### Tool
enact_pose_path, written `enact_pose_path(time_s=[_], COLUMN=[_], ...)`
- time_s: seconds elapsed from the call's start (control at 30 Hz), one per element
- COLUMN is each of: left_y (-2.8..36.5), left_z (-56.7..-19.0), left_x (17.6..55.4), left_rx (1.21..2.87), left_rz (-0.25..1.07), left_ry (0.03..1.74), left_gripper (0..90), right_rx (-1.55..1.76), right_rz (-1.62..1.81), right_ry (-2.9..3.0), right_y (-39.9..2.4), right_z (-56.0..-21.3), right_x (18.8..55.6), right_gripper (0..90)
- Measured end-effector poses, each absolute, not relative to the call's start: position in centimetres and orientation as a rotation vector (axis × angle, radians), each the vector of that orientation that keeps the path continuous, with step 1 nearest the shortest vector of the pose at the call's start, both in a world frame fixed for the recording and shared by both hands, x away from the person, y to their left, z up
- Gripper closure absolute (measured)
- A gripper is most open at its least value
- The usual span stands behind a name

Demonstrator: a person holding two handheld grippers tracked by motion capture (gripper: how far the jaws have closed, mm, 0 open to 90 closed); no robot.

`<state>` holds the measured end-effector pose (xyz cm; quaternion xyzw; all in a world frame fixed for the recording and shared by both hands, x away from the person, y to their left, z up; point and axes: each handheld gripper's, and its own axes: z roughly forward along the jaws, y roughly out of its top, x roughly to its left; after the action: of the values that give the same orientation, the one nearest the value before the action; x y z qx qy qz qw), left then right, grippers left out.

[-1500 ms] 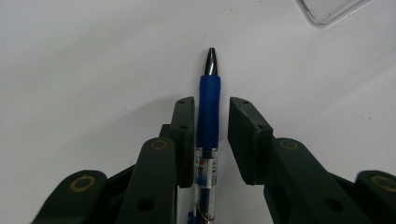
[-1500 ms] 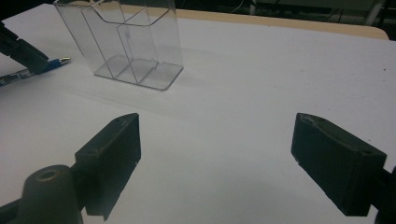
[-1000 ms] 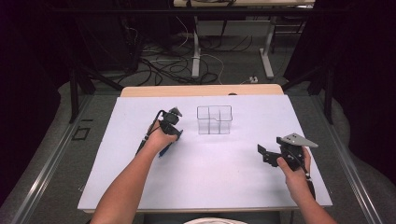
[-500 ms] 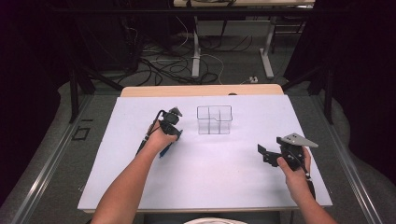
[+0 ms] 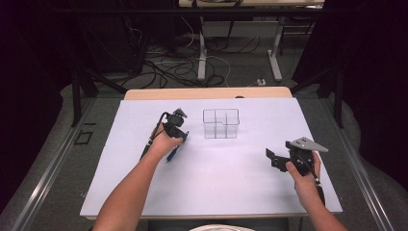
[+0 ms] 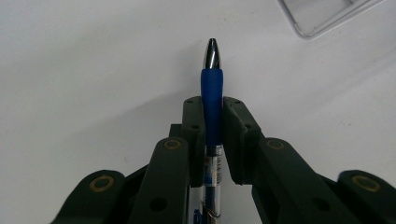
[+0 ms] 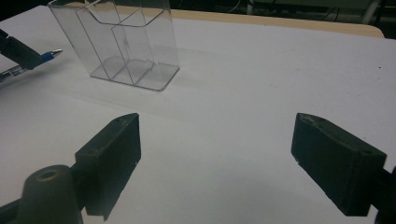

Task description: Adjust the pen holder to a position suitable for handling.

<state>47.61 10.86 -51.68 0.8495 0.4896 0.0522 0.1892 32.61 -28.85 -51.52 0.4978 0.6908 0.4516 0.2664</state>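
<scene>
Covering the table (image 5: 144, 192), a white sheet lies under dark surroundings with floor cables (image 5: 163, 72) behind. Left gripper (image 6: 212, 135) is clamped on a blue pen (image 6: 211, 93), tip protruding forward along the jaws. Clear organizer (image 5: 221, 123) stands centre. Right gripper (image 7: 215, 158) is spread wide, holding nothing.

Pen (image 6: 212, 100) — rear end cut off by frame's bottom edge.

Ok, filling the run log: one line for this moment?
left gripper: shut on pen | right gripper: open | clear organizer: empty
</scene>
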Motion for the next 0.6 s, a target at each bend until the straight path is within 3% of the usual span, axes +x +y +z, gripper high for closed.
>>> enact_pose_path(time_s=[0.6], left_y=[11.5], left_z=[-49.2], left_x=[47.0], left_rx=[2.198], left_rz=[0.224], left_ry=[1.344], left_gripper=[80.2], right_rx=[1.351], right_rz=[1.218], right_ry=[1.86], right_y=[-28.8], right_z=[-51.6], right_x=[32.6], right_gripper=[15.5])
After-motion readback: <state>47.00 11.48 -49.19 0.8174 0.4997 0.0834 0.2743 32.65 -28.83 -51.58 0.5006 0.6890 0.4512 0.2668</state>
